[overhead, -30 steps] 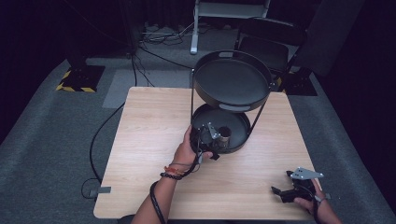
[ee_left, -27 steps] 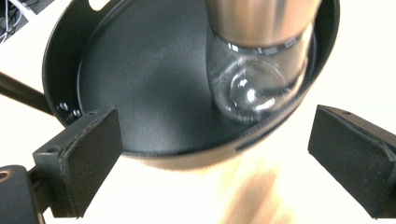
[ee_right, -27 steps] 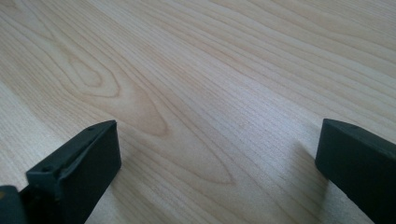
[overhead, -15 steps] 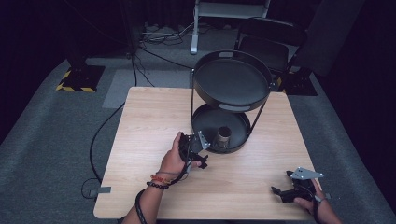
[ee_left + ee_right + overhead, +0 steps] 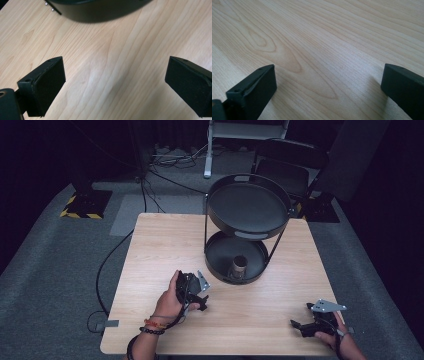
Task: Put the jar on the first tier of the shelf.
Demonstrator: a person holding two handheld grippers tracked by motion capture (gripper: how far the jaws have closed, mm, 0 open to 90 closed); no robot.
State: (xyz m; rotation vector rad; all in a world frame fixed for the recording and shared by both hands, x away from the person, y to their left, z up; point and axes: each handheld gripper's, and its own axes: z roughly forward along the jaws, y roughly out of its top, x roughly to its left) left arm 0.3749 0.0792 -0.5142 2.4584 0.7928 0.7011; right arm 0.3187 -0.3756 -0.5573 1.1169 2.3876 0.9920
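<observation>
In the lower tray of the black two-tier stand sits a small upright cylinder, its long axis vertical; the upper tray looks empty. The left hand-held gripper, jaws wide and empty, hovers over the counter just short of that tray, nearer than the right hand-held gripper, also wide, empty, well apart.

High overhead view; both tool cameras close above table.
</observation>
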